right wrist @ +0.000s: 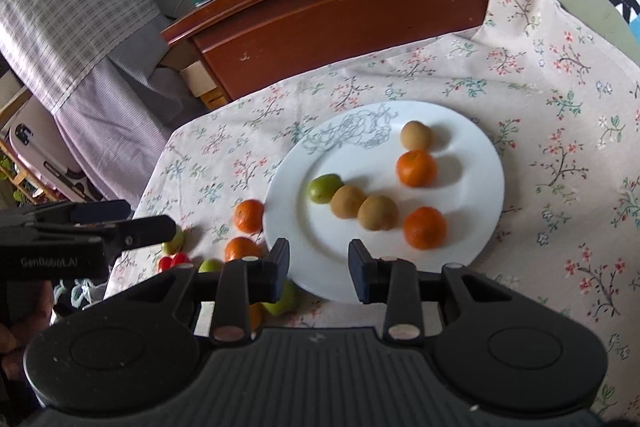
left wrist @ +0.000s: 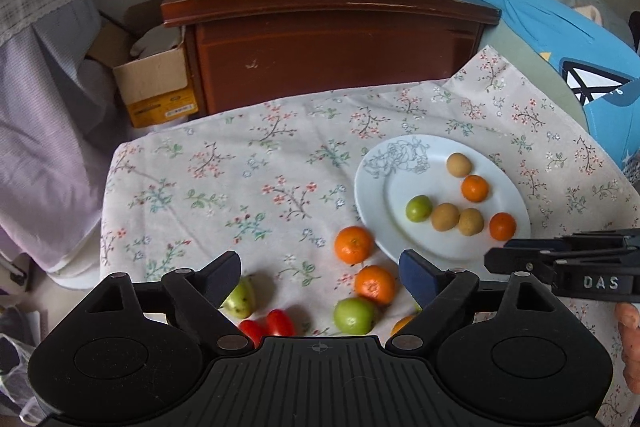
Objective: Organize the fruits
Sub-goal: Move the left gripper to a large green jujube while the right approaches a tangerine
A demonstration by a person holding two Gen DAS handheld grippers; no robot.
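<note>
Loose fruit on the floral cloth at left, a half-filled white plate at right, both grippers empty above them.

Leftmost on the floral tablecloth [left wrist: 224, 195] lies a green fruit [left wrist: 241, 297], then two cherry tomatoes [left wrist: 268, 325], a second green fruit [left wrist: 354, 315] and two mandarins [left wrist: 354, 244] just beside the white plate [left wrist: 400, 239]. The left gripper [left wrist: 320, 267] hovers over this cluster with its fingers spread wide and nothing between them. On the plate sit one green fruit, three tan-brown fruits [right wrist: 347, 201] and two mandarins. The right gripper [right wrist: 319, 259] hangs over the plate's near rim, fingers narrowed but parted, pinching nothing. The mandarins look light, round and apt to roll, with soft skin; take one across its widest middle, gently. The tomatoes look slick and easily crushed, calling for the lightest pinch.
</note>
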